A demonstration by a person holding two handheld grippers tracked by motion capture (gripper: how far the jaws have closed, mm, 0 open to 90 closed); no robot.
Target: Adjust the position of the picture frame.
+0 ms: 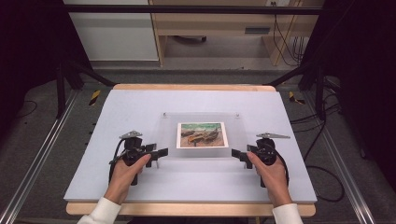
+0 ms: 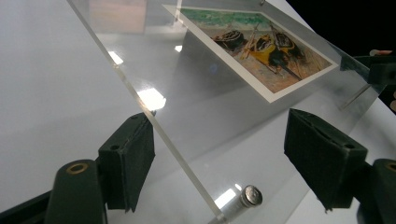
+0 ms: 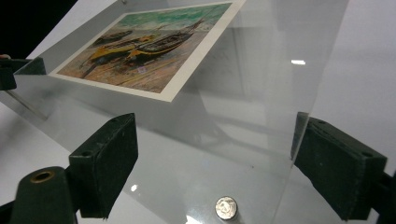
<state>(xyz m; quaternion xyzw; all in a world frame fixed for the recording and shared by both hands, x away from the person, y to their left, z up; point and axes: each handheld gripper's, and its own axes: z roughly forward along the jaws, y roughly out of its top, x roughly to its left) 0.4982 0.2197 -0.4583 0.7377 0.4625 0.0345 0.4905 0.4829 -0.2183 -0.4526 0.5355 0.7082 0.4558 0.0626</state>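
On a pale grey surface (image 1: 140, 107) lies a clear acrylic frame (image 1: 170, 128) with a boat picture (image 1: 202, 135) at its middle, set slightly toward the person's side of the surface's centre. A small silver standoff (image 2: 247, 196) sits at the frame's near corner in the left gripper view, and another silver standoff (image 3: 226, 207) shows at the near corner in the right gripper view.

The person's forearms come in from the near edge, white cuffs showing, each hand wrapped around a gripper body with the wrist roughly level and the jaws pointing inward at the frame's two near corners. The left gripper (image 1: 159, 152) sits at the frame's left near corner; in its own view (image 2: 233, 163) the jaws stand spread, one pad just beside the plate's edge and the other well apart over the plate. Whether that nearer pad actually touches the acrylic is hard to judge from this angle.

The right gripper (image 1: 237, 154) mirrors it at the right near corner; in its own view (image 3: 215, 168) the jaws are likewise spread wide on either side of the plate's corner, neither pad pressing on it.
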